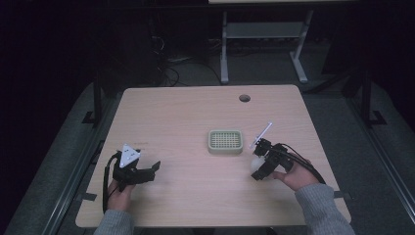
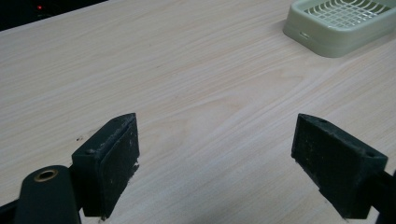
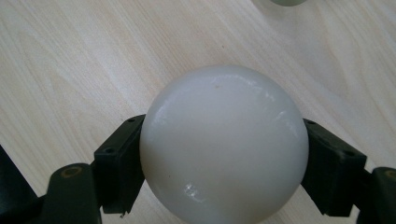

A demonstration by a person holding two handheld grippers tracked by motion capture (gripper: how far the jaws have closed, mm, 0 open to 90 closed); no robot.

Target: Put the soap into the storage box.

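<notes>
Right gripper [image 3: 224, 154] jaws clamped on the ball [image 3: 224, 144], at 4 o'clock of the basket [image 1: 225, 141]. Grasp done; placing in the basket likely remains. Left gripper [image 2: 215, 163] jaws apart, idle at 8 o'clock.

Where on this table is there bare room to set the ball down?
Bare wood lies between the left gripper and the tray, and along the far edge beyond the tray. It is tight by the right gripper, where the ball sits near the tray.

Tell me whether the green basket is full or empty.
Empty: the green basket shows its bare grid floor in the high view. The white ball sits outside it, clamped in the right gripper.
</notes>
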